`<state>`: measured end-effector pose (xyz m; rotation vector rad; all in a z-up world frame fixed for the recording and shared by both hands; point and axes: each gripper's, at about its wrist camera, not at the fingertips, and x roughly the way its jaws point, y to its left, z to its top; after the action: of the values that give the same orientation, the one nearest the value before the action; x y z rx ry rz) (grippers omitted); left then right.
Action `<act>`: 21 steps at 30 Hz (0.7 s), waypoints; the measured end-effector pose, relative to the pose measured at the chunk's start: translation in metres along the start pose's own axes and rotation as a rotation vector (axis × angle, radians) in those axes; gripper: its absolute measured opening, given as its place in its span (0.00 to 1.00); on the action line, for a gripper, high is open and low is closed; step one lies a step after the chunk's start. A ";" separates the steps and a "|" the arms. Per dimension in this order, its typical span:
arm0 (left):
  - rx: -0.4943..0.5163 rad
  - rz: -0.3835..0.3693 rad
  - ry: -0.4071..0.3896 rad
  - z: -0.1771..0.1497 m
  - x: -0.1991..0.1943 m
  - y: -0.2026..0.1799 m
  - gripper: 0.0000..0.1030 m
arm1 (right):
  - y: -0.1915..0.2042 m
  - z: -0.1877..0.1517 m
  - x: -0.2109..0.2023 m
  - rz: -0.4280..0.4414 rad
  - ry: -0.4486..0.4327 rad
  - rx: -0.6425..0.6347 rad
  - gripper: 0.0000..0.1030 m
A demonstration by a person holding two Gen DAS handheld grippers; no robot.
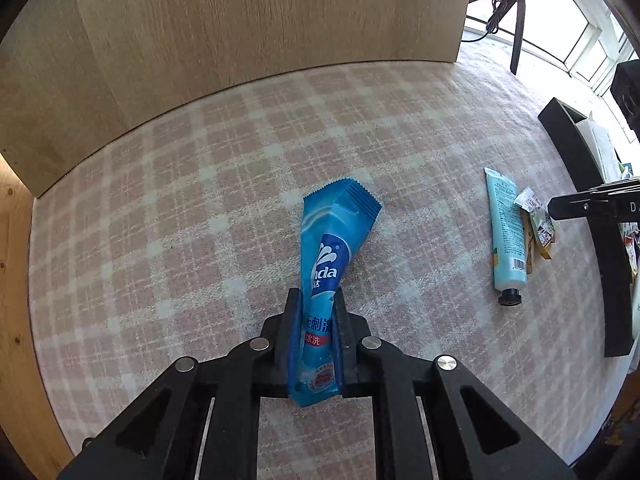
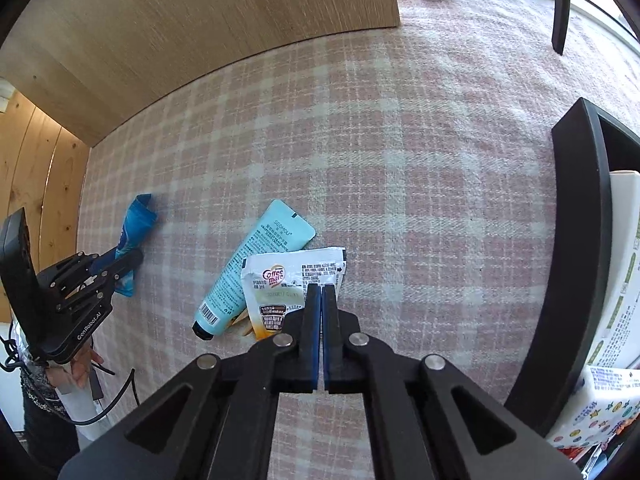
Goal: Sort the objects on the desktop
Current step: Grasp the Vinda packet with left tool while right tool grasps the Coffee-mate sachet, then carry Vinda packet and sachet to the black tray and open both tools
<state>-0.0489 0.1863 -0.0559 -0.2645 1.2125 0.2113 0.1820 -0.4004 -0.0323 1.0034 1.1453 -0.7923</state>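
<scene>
"Coffee mate" on white sachet (image 2: 294, 280); "GenRobot.AI" on left tool (image 2: 128, 266).

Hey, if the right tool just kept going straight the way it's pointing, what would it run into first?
Most likely the white creamer sachet: the right tool points steeply down with its closed tips at the sachet's right edge, the plaid tablecloth just beneath. Whether it already pinches that edge is unclear.

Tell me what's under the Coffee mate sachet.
The Coffee mate sachet overlaps the light blue tube and a tan wooden piece poking out at its lower left. How far either runs underneath is hidden.
</scene>
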 end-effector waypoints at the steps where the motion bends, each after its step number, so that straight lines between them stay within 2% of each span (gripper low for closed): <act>1: 0.002 -0.001 -0.001 -0.001 -0.001 0.000 0.12 | 0.003 -0.001 0.000 -0.006 0.006 -0.011 0.19; 2: 0.001 -0.003 -0.001 -0.001 -0.001 -0.001 0.12 | 0.008 -0.001 -0.002 -0.025 -0.005 -0.034 0.39; 3: 0.002 -0.007 0.000 -0.004 -0.002 -0.003 0.12 | 0.013 -0.001 -0.003 -0.053 -0.023 -0.065 0.50; 6: 0.002 -0.015 0.001 -0.018 -0.005 0.010 0.12 | 0.026 -0.001 0.000 -0.084 -0.027 -0.114 0.50; 13: 0.014 -0.021 0.003 -0.013 -0.002 0.017 0.12 | 0.025 0.008 0.021 -0.062 0.010 -0.067 0.52; 18: 0.001 -0.029 0.002 -0.021 -0.008 0.025 0.11 | 0.004 0.012 0.017 -0.006 0.017 -0.021 0.38; 21: -0.008 -0.029 0.004 -0.023 -0.010 0.029 0.11 | -0.001 0.011 0.016 -0.002 0.006 -0.025 0.35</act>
<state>-0.0816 0.2060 -0.0562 -0.2891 1.2111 0.1906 0.1892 -0.4106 -0.0472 0.9847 1.1587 -0.7754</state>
